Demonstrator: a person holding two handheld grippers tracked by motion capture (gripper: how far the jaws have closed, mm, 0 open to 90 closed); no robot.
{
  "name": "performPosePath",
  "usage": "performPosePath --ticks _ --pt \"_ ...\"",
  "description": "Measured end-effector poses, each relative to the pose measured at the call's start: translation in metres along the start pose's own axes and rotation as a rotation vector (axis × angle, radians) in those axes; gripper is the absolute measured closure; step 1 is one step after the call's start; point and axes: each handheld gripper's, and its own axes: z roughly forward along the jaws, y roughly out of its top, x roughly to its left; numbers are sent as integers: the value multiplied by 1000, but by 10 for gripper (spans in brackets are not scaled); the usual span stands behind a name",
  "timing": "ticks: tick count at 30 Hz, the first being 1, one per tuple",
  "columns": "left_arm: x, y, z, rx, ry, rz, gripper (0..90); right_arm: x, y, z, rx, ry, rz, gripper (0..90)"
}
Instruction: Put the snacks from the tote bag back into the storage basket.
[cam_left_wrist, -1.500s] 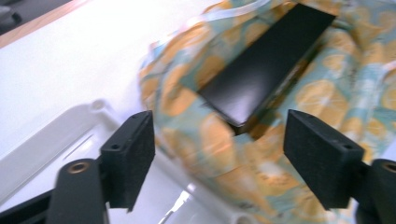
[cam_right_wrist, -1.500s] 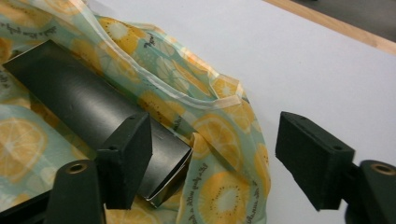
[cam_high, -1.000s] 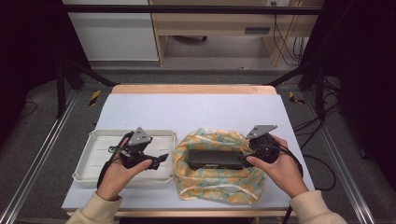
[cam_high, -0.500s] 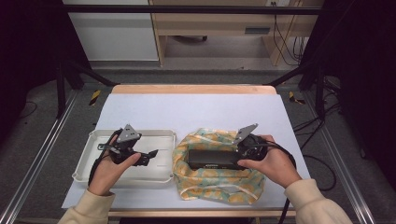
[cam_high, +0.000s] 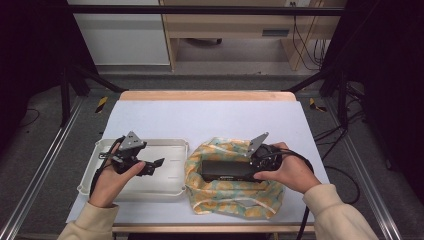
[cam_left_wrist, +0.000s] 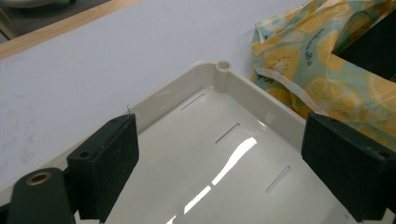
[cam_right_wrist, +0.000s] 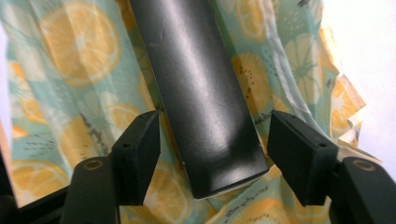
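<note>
Long black box straddled by the right gripper on a lemon-print cloth

Nearest the desk's (cam_high: 210, 117) front edge, the lemon-print cloth (cam_high: 235, 197) is spread out, with a long black box (cam_high: 227, 170) lying across it. The right gripper (cam_right_wrist: 212, 154) is set over the box's right end; its jaws have just been closing, yet a gap is seen on each side in the right gripper view, so the box is not gripped. To the left, just beside the cloth, a white slotted tray (cam_high: 172, 187) is placed. The left gripper (cam_left_wrist: 219, 172) is held above that tray with jaws spread wide and nothing between them
</note>
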Motion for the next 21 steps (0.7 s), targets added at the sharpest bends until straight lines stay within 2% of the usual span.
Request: performPosePath --ticks 4,10,21 --pt "0 -1 1 3 -4 -1 114 -3 1 9 29 21 -34 339" --pt "-2 -1 3 16 -10 8 114 -8 2 20 61 51 -38 337" --pt "-9 -5 9 49 -20 26 114 -13 2 37 130 97 -76 337"
